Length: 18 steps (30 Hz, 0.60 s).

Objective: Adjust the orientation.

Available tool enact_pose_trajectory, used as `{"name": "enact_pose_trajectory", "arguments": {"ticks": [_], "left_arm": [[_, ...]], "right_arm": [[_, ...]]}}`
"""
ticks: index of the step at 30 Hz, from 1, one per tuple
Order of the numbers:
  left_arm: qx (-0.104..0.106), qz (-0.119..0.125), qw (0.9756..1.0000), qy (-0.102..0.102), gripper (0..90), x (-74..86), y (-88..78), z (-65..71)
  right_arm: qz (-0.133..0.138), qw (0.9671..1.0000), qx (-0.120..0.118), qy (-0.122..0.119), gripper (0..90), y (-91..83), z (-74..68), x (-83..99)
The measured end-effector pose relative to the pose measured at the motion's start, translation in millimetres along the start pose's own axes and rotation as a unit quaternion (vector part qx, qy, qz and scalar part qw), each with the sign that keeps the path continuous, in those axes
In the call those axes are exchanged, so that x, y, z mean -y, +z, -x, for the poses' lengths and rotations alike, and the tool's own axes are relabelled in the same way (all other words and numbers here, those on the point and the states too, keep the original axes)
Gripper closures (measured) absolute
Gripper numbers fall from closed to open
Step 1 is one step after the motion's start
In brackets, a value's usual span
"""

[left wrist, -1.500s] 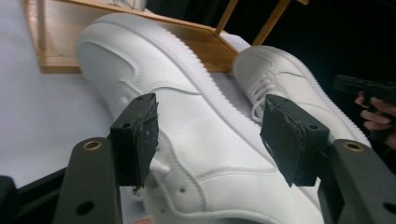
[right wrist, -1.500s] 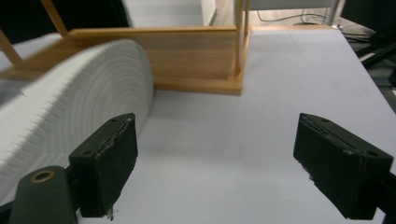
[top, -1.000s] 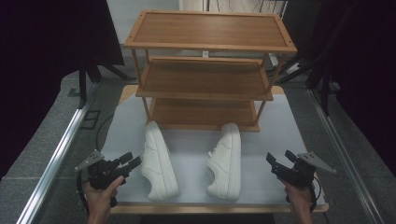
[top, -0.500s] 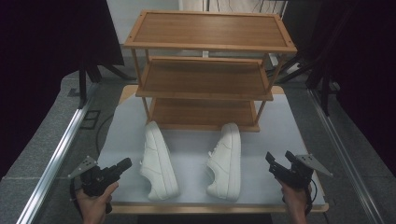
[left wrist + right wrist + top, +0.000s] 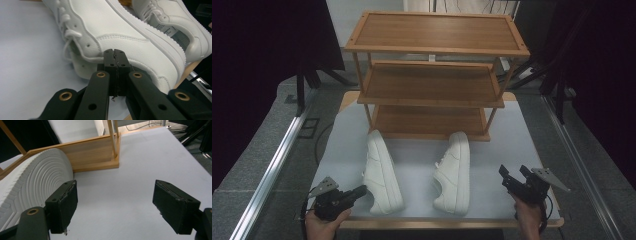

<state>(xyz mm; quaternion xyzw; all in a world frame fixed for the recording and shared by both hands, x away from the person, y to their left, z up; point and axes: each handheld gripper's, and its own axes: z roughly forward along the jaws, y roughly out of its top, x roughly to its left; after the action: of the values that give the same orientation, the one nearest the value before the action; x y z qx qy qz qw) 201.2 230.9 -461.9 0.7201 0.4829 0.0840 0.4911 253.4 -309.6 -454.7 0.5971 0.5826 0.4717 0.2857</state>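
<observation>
Two white sneakers lie on the white table [image 5: 422, 155]. The left sneaker [image 5: 382, 172] stands upright. The right sneaker [image 5: 453, 172] lies on its side, its ribbed sole [image 5: 32, 185] turned to my right gripper. My left gripper [image 5: 362, 190] points at the left sneaker's [image 5: 120, 32] heel end from the near left corner, its jaws [image 5: 115, 53] shut with nothing between them; whether the tips touch the leather I cannot tell. The other sneaker [image 5: 175, 25] sits behind. My right gripper [image 5: 513, 172] is open near the front right, empty [image 5: 115, 202], apart from the sole.
A three-shelf wooden rack [image 5: 432, 75] stands at the back of the table, its shelves bare; its base [image 5: 92, 155] is just beyond the right sneaker. The table's near edge [image 5: 437, 222] is close under both hands. Dark stands and cables flank the table.
My left gripper has slid back toward the near edge and a little lower, and its jaws have come together. The right gripper and both sneakers have stayed put.
</observation>
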Motion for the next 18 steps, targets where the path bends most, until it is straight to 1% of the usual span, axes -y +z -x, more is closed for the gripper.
{"name": "enact_pose_trajectory", "arguments": {"ticks": [2, 3, 4, 8, 9, 12, 18], "left_arm": [[0.003, 0.002, 1.0, -0.002, 89.8, 0.1, 1.2, 0.2], [0.013, 0.006, 0.9999, -0.008, 89.7, 0.1, 3.7, 1.3], [0.016, 0.01, 0.9998, -0.008, 89.7, -0.1, 4.6, 2.5], [0.011, 0.013, 0.9998, -0.005, 89.8, -0.9, 4.7, 4.7], [0.013, 0.015, 0.9998, -0.008, 89.8, -0.9, 4.3, 3.8], [0.014, 0.016, 0.9997, -0.009, 89.7, -0.9, 4.7, 4.3], [0.017, 0.02, 0.9997, -0.003, 89.6, -4.5, 7.7, 9.8]], "right_arm": [[-0.003, 1.0, -0.002, -0.004, 20.0, 0.9, -1.4, 0.8], [-0.003, 1.0, -0.001, -0.006, 20.0, 1.1, -1.9, 1.2], [-0.003, 1.0, -0.001, -0.006, 20.0, 1.5, -2.3, 1.4], [-0.008, 1.0, -0.002, -0.006, 20.0, 3.0, -2.7, 2.6], [-0.01, 0.9999, -0.003, -0.007, 20.1, 3.3, -3.7, 3.3], [-0.011, 0.9999, -0.004, -0.009, 20.2, 3.7, -4.7, 3.5], [-0.016, 0.9998, -0.004, -0.011, 20.2, 5.6, -7.1, 5.7]]}}
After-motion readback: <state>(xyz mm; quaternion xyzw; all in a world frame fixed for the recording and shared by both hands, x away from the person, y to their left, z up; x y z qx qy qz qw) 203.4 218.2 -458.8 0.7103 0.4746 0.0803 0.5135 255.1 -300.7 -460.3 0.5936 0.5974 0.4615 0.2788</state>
